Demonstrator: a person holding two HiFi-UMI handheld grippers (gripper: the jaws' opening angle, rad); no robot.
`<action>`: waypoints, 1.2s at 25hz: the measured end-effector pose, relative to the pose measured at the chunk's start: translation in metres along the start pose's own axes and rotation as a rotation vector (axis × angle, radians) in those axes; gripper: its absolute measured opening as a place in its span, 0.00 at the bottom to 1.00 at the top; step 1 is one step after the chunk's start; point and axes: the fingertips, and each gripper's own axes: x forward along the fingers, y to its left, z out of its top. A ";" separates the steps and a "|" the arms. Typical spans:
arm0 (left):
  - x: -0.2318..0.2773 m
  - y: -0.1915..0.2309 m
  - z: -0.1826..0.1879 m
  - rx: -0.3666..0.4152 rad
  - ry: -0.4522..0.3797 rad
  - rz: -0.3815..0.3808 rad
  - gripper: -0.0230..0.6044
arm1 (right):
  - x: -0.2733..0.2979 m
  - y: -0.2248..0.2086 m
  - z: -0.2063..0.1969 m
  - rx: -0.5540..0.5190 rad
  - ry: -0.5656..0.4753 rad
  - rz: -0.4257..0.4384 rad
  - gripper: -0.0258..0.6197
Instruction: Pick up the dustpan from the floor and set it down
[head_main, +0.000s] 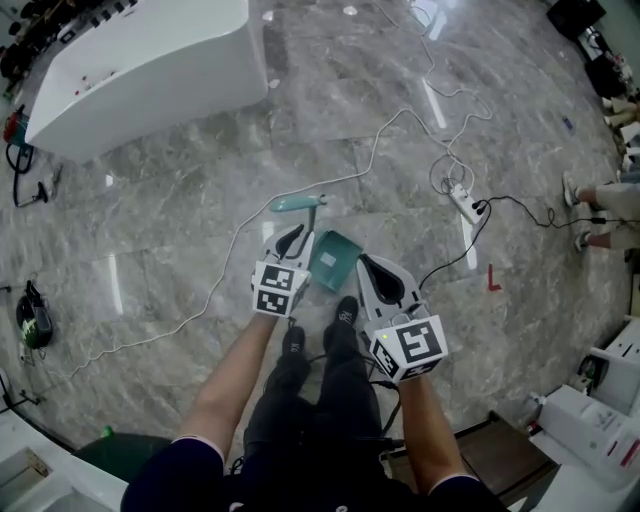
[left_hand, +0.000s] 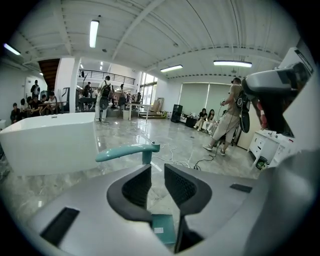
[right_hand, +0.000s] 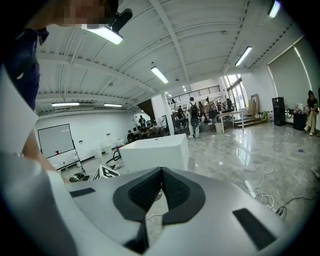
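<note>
A teal dustpan (head_main: 335, 260) stands on the marble floor in front of my feet, its long handle (head_main: 297, 203) rising toward the camera. My left gripper (head_main: 292, 236) hangs just left of the pan, near the handle's stem. In the left gripper view the handle (left_hand: 127, 151) lies just beyond the left gripper (left_hand: 157, 167), whose jaws are almost together with nothing between them; part of the pan (left_hand: 162, 227) shows below. My right gripper (head_main: 372, 268) hovers at the pan's right edge. In its own view the right gripper (right_hand: 161, 171) is shut and empty.
A large white tub (head_main: 150, 60) stands at the far left. A white cable (head_main: 230, 270) and a power strip (head_main: 466, 203) with black leads cross the floor. A seated person's feet (head_main: 585, 210) are at the right, white cabinets (head_main: 600, 410) at the bottom right.
</note>
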 end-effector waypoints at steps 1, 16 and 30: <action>0.006 0.003 -0.003 -0.007 0.001 0.007 0.13 | 0.003 -0.001 -0.003 0.003 0.006 0.005 0.05; 0.077 0.031 -0.005 -0.049 0.009 0.070 0.30 | 0.026 -0.039 -0.017 0.030 0.044 0.004 0.05; 0.088 0.032 0.004 -0.003 0.010 0.088 0.21 | 0.029 -0.054 -0.023 0.032 0.071 0.006 0.05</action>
